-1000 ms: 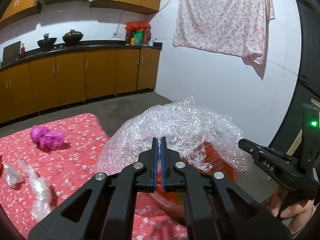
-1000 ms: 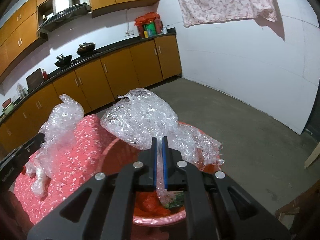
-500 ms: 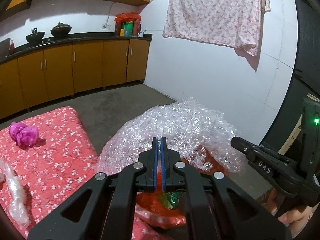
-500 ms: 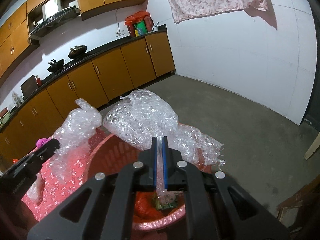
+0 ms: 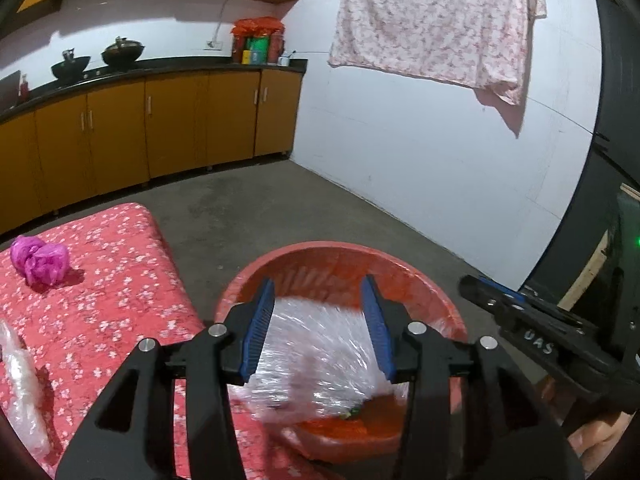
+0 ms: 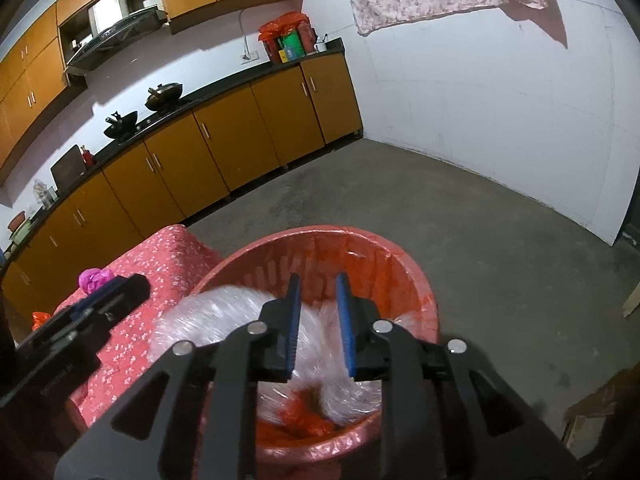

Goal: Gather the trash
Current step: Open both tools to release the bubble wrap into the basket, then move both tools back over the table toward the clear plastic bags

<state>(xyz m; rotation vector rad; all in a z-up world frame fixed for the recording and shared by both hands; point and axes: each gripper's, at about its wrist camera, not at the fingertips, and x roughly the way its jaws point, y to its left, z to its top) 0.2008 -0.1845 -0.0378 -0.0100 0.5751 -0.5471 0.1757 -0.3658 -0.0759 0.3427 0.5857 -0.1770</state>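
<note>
left tool [image 5: 320, 320]: jaws apart and opening, blue pads clear of the wrap; nothing gripped. Hangs over the bin, pointing down into it.
right tool [image 6: 318, 314]: jaws apart and opening, narrower gap than the left. Blurred wrap shows in the gap below the pads; no pad presses on it. Also over the bin.
bubble wrap [image 5: 316, 356]: clear crumpled wad, motion-blurred, inside the bin, below both tools. In the right wrist view it bulges over the bin's left rim [image 6: 208, 312].
bin [image 5: 432, 280]: round red basket with a red plastic liner, standing on the floor, just beside the bed's corner. Something green shows low in it, under the wrap; too small to identify.
person's hand [image 5: 604, 436]: partly visible bottom right in the left wrist view, under the right tool's body.
bed [image 5: 112, 292]: red cover with small white flowers, left of the bin.
clear plastic scrap [image 5: 24, 392]: lies on the bed near its left edge.
pink bag [image 5: 38, 258]: crumpled magenta plastic, on the bed further back, well apart from the bin.
orange scrap [image 6: 40, 318]: on the bed's left side, mostly hidden by the left tool.
floor [image 6: 460, 216]: bare grey concrete behind the bin.
cabinets [image 5: 160, 128]: orange doors under a dark surface; two black pans [image 5: 122, 50] on top.
hanging cloth [image 5: 432, 20]: pink floral sheet against the white wall.
</note>
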